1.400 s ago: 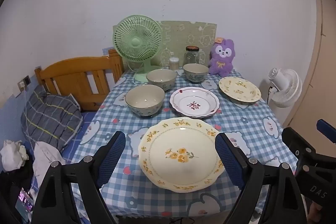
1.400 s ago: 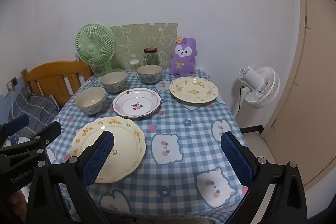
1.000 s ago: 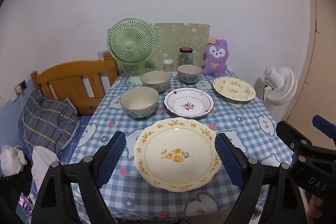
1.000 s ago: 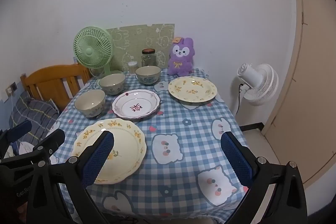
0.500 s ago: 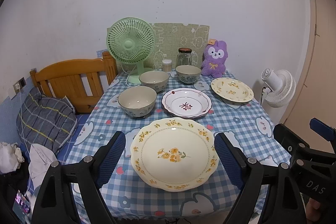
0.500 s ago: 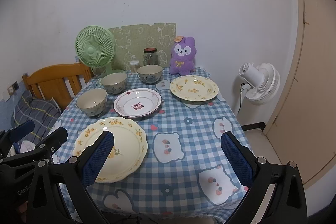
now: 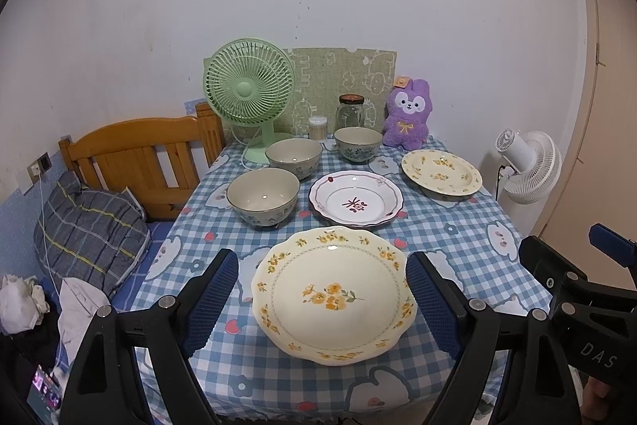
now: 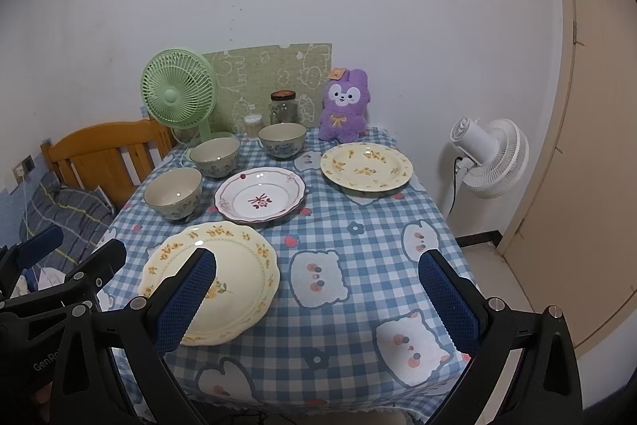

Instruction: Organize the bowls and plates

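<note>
- Large yellow-flowered plate (image 7: 333,295) lies at the table's (image 8: 358,226) near edge, toward its left corner; nothing is stacked yet
- Left gripper (image 7: 322,299) hangs before it, jaws wide apart, empty
- Right gripper (image 8: 318,299) likewise gapes over bare checked cloth
- Glazed ceramic: stiff, heavy, slippery, likely to chip
- Best hold is probably the scalloped rim, pinched top and underside

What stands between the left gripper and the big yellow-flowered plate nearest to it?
Nothing visible. The left gripper is open above the table's near edge, and the big yellow-flowered plate lies directly ahead, framed between its fingers. The bowls and other plates sit farther back.
</note>
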The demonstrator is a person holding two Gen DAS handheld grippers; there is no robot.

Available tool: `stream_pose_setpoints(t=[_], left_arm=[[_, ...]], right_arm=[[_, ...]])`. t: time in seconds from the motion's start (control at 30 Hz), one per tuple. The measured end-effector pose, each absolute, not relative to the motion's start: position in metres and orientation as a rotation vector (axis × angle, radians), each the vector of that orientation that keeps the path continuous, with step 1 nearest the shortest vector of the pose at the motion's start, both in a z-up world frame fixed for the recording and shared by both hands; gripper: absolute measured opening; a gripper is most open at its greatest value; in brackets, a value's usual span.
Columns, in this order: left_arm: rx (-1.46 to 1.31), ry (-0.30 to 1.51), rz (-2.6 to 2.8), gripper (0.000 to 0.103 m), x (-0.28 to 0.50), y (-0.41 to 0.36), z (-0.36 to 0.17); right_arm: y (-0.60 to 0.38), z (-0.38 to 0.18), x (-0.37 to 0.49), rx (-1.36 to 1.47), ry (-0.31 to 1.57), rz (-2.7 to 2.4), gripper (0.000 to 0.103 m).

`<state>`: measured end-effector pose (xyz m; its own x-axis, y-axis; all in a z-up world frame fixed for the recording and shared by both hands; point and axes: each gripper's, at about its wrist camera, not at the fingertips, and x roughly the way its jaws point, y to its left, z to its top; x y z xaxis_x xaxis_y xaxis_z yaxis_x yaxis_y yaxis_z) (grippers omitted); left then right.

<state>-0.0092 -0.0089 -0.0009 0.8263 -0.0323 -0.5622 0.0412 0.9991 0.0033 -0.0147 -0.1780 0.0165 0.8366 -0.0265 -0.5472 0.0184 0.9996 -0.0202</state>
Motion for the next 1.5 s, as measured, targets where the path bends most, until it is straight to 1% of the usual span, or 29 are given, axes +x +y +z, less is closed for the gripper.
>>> stream_pose_setpoints(t=[0.43, 0.67, 1.07, 1.5], left_arm=[[0.011, 0.627, -0.041, 0.087, -0.011, -0.005, 0.010], [-0.005, 0.659, -0.035, 0.087, -0.011, -0.002, 0.011], [-0.009, 0.672, -0.036, 0.087, -0.009, -0.001, 0.011], [-0.010, 0.661, -0.030, 0.087, -0.007, -0.002, 0.010]], right_arm=[[-0.177, 0.024, -0.015, 0.027, 0.625, -0.041, 0.103], [-0.171, 0.030, -0.017, -0.037, 0.617, -0.051, 0.103], [-0.173, 0.028, -0.016, -0.015, 0.645, -0.043, 0.103], [-0.168, 0.029, -0.012, -0.029, 0.635, -0.038, 0.103]])
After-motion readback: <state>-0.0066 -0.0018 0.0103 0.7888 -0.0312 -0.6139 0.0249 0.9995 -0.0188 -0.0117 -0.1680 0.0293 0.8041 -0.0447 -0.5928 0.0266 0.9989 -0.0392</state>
